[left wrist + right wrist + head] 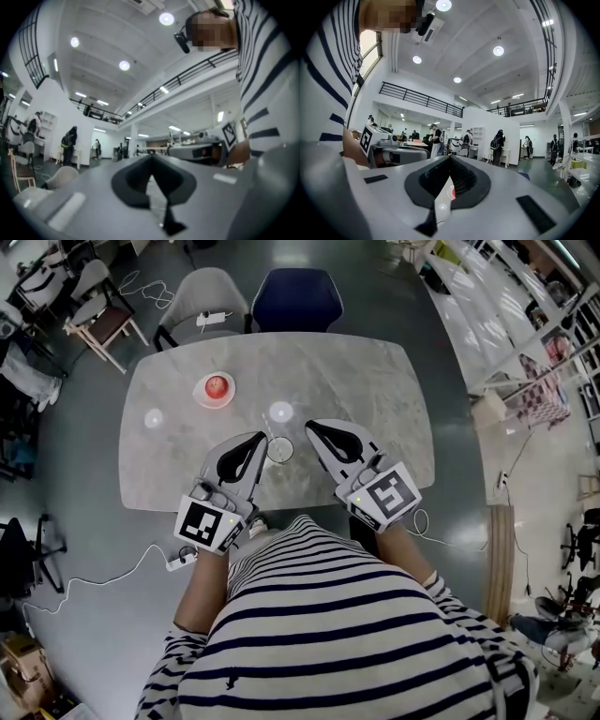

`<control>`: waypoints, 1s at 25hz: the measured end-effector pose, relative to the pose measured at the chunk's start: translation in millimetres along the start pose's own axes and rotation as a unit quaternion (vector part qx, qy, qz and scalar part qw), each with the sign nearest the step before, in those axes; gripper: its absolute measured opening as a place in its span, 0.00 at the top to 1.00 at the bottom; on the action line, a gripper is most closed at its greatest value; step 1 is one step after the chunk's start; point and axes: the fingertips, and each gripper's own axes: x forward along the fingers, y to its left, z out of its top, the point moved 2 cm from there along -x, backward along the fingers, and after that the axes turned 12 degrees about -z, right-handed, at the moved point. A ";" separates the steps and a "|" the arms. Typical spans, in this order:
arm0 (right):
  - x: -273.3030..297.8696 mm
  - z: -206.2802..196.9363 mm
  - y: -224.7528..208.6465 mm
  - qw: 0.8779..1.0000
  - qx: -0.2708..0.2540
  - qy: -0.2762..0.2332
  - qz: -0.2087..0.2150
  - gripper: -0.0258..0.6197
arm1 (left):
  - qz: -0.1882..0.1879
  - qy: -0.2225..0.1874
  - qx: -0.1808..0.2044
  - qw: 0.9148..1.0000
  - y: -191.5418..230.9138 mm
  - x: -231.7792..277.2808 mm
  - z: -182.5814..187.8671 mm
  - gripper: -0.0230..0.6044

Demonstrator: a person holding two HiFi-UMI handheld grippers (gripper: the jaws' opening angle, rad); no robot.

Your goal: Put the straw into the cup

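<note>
Straw (266, 427), a thin pale tube: shows only as a faint line in the head view, just off the tip of the left tool (259, 439), running toward 12 o'clock from it. Cannot be made out in the left gripper view, so cannot be called gripped for certain; judged likely pinched near its lower end.

Left tool, grey two-jaw body with a black-and-white marker cube: jaws fully together at the tips. Right tool (310, 427), same build: jaws likewise closed tip to tip, nothing between them in its own view.

Cup (279, 450), clear round glass: stands upright on the grey marble-patterned worktop (375, 381), between the two tools and near both tips. Lies at about 4 o'clock from the left tool's tip, just beside it, and at about 8 o'clock from the right tool's tip.

Relation that counts: long axis of the straw roughly 12-to-6 in the head view, upright or leaning not clear; sits at about 11 o'clock of the cup, near its rim. Left tool nearer the straw. Probably calls for a short carry toward 4 o'clock, then lowering the end into the open mouth. Could catch the rim and tip the glass.
</note>
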 end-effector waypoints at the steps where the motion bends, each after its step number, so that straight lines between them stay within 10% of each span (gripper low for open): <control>1: 0.3 -0.5 1.5 1.000 -0.003 0.001 0.002 0.95 | 0.001 0.001 -0.001 1.000 -0.2 -1.3 -0.6 0.95; 25: 5.1 -5.3 9.5 1.000 -0.018 0.011 0.010 0.95 | 0.020 0.008 -0.012 1.000 2.9 -13.4 -8.9 0.95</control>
